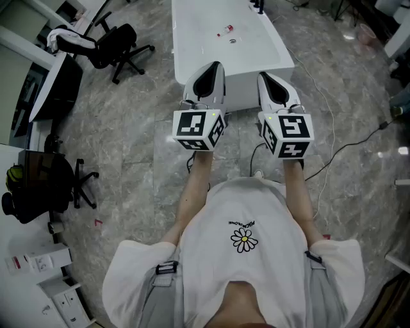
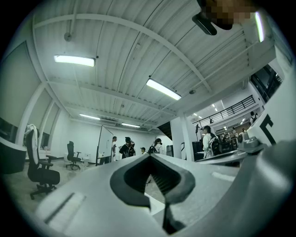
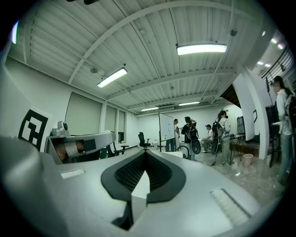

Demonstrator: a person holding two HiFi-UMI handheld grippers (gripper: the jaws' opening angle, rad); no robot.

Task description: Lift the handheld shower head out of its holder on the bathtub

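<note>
White bathtub (image 1: 192, 38), grey marbled floor (image 1: 128, 147)

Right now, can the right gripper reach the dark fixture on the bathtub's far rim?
Probably not yet: the right gripper, fingers shut, hangs at the bathtub's near end, and the dark fixture sits at its far end.

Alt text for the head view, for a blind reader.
A person in a white T-shirt holds the left gripper and right gripper side by side, jaws shut and empty, just before a white bathtub. A black office chair stands at left.
</note>
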